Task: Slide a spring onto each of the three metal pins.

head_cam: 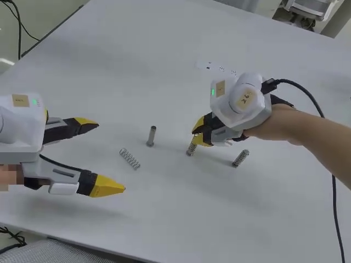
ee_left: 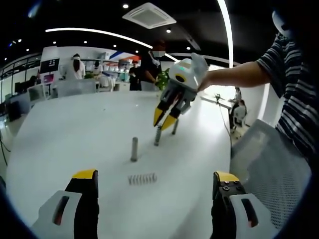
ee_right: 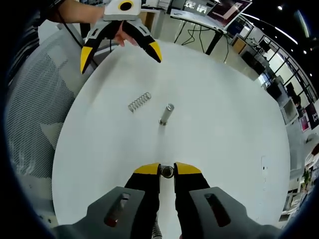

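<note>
Three short metal pins stand on the white table (head_cam: 164,219). The left pin (head_cam: 151,136) (ee_left: 134,148) (ee_right: 166,114) is bare. A loose spring (head_cam: 130,158) (ee_left: 142,178) (ee_right: 139,101) lies flat in front of it. The middle pin (head_cam: 191,148) (ee_left: 158,135) carries a spring, and my right gripper (head_cam: 200,134) (ee_left: 167,115) (ee_right: 167,170) is shut on the top of that spring (ee_right: 167,172). The right pin (head_cam: 240,158) (ee_left: 175,127) wears a spring too. My left gripper (head_cam: 101,156) (ee_left: 155,177) (ee_right: 120,52) hangs wide open, holding nothing, just short of the loose spring.
A white strip-shaped object (head_cam: 216,68) lies farther back on the table. A black cable (head_cam: 307,93) runs from the right gripper past the arm. A grey mesh chair (head_cam: 49,252) sits by the near edge. Several people stand in the background (ee_left: 149,64).
</note>
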Demonstrator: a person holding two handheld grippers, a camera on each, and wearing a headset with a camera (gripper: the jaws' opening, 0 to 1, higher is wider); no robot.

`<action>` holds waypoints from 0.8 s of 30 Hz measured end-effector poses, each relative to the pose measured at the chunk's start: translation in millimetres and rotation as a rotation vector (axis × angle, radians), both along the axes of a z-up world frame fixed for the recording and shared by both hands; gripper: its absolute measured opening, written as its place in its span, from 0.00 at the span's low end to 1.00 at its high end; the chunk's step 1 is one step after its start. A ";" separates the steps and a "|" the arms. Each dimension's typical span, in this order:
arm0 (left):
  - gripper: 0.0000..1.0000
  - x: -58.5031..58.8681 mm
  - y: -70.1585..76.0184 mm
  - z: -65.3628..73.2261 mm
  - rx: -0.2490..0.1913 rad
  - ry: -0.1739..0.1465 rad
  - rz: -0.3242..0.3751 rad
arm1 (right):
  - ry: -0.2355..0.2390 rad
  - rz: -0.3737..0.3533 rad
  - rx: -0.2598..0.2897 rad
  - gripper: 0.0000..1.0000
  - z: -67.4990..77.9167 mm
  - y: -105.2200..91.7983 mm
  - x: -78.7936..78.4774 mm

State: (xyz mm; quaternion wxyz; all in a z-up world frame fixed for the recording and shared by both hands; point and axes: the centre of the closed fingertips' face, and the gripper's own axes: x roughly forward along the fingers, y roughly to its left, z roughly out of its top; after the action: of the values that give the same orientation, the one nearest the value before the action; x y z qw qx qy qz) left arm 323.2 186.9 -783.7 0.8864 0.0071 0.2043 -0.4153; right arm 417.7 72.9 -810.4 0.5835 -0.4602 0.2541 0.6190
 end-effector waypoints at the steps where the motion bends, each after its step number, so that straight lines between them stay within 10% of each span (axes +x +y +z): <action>1: 0.92 0.0 0.3 -0.1 0.000 0.000 0.001 | 0.000 0.001 -0.001 0.08 -1.0 -0.2 0.1; 24: 0.92 3.6 -1.3 1.6 -0.004 0.001 -0.001 | 0.023 -0.056 0.016 0.09 -8.6 -2.4 4.0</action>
State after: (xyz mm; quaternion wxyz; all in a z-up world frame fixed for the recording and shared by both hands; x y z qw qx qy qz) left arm 326.8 185.6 -782.1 0.8862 0.0050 0.2041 -0.4160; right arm 421.7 70.5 -819.1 0.6014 -0.4410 0.2684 0.6097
